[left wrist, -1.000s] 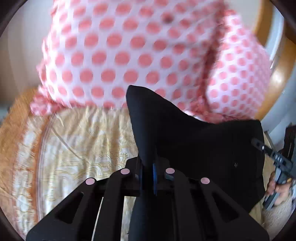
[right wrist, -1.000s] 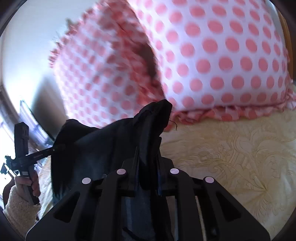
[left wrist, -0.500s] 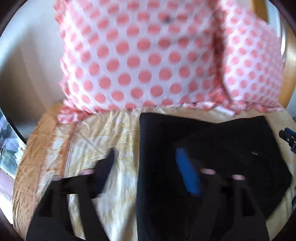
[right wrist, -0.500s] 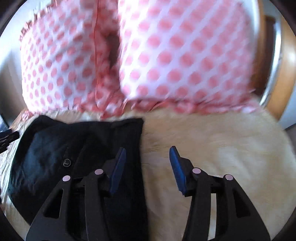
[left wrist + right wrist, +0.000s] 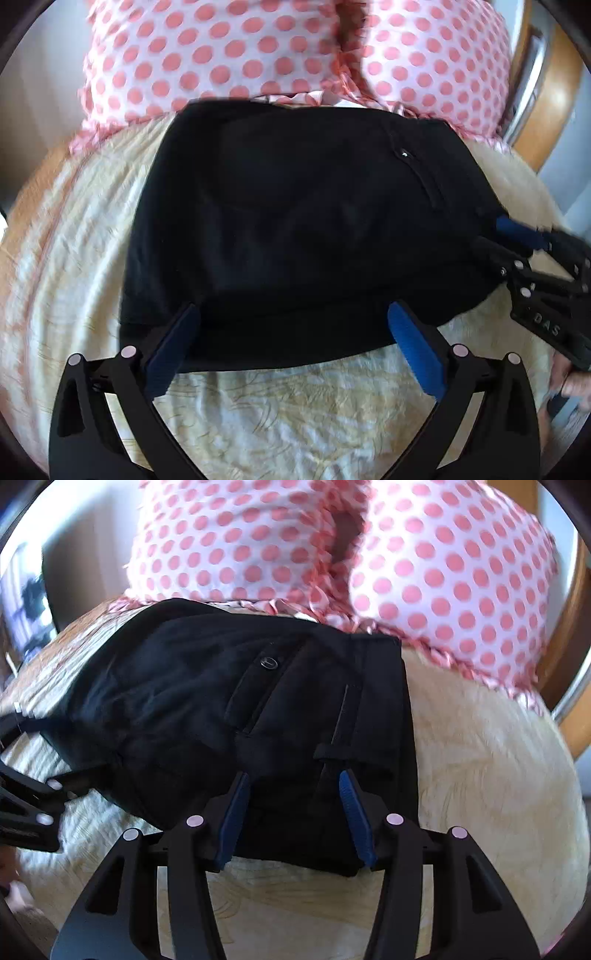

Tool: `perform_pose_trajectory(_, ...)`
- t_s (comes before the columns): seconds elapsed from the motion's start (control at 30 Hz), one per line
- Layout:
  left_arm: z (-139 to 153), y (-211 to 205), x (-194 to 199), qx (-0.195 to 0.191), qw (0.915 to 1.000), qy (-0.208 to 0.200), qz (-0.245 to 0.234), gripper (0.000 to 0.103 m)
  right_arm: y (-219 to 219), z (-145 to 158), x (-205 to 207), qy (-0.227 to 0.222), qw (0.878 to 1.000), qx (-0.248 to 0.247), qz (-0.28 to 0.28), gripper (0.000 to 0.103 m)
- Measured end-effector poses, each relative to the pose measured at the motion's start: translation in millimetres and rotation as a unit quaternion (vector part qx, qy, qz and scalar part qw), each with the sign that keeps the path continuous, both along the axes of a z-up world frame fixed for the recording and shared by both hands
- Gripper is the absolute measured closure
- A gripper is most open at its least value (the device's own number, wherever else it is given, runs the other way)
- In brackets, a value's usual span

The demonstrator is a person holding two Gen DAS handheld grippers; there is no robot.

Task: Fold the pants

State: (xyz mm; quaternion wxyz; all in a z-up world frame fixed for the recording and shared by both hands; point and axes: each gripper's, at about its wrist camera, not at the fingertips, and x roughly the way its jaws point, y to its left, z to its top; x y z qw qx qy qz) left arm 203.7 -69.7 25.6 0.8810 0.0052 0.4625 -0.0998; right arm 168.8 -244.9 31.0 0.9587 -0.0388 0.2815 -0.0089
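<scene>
Now we are at the part where the fold is laid down and we check it. The black pants (image 5: 303,229) lie in a thick folded bundle on the pale yellow bed cover (image 5: 295,417), just ahead of both claws, with the far edge touching the pink dotted pillows (image 5: 229,55) behind. Our left claw (image 5: 291,343) is wide open and holds nothing; its blue fingers (image 5: 415,350) sit over the near edge of the pants, one to each side, and we cannot tell if they touch the cloth. Our right claw (image 5: 295,812) is open too, though less wide, and it holds nothing; the near edge of the pants, by the belt loop, lies between its fingers. In the left view the right claw (image 5: 517,236) shows at the far right side of the bundle, close to the cloth. In the right view the button (image 5: 268,662) and the pocket are on top, ahead of the claw and a bit left. We think the folding is almost done, since the pants look small and stacked. The bundle looks a little puffy and its near edge curves. So next we may need to press it flat or tug the edges straight. If one more fold is wanted, we need to pinch the near edge with both claws, lift it low, and lay it over toward the pillows.
</scene>
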Motion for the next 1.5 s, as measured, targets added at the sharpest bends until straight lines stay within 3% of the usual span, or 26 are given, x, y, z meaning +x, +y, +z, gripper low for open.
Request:
perform_pose_trajectory(0.17,0.5,0.8,3.3,-0.012,0.9999,0.004,0.010,0.002,-3.6,-3.7,0.5,-0.020,0.999,0.032,-0.010,0.046)
perform_pose_trajectory(0.27,10.4,7.4,-16.3,-0.002,0.9993,-0.030,0.023,0.002,-15.1,1.5,-24.9,-0.063,0.993,0.100,-0.023,0.044)
perform_pose_trajectory(0.33,19.7,13.3,-37.5,0.024,0.9962,-0.075,0.037,0.002,-10.3,4.7,-49.5,-0.094,0.988,0.115,-0.029,0.019)
perform_pose_trajectory(0.4,21.9,21.0,-61.0,0.047,0.9928,-0.097,0.053,0.002,4.0,2.7,-73.1,-0.119,0.988,0.095,-0.028,0.014)
perform_pose_trajectory(0.6,4.1,34.7,-94.4,0.045,0.9940,-0.076,0.065,0.002,42.8,-26.1,-91.1,-0.080,0.996,0.037,-0.015,0.014)
perform_pose_trajectory(1.13,-14.0,35.4,-107.0,0.049,0.9943,-0.065,0.069,0.002,45.7,-57.2,-91.7,-0.040,0.995,0.081,-0.044,0.001)
perform_pose_trajectory(1.5,-17.7,35.3,-117.1,0.045,0.9921,-0.098,0.064,0.002,52.8,-63.8,-95.4,-0.064,0.995,0.053,-0.052,0.001)
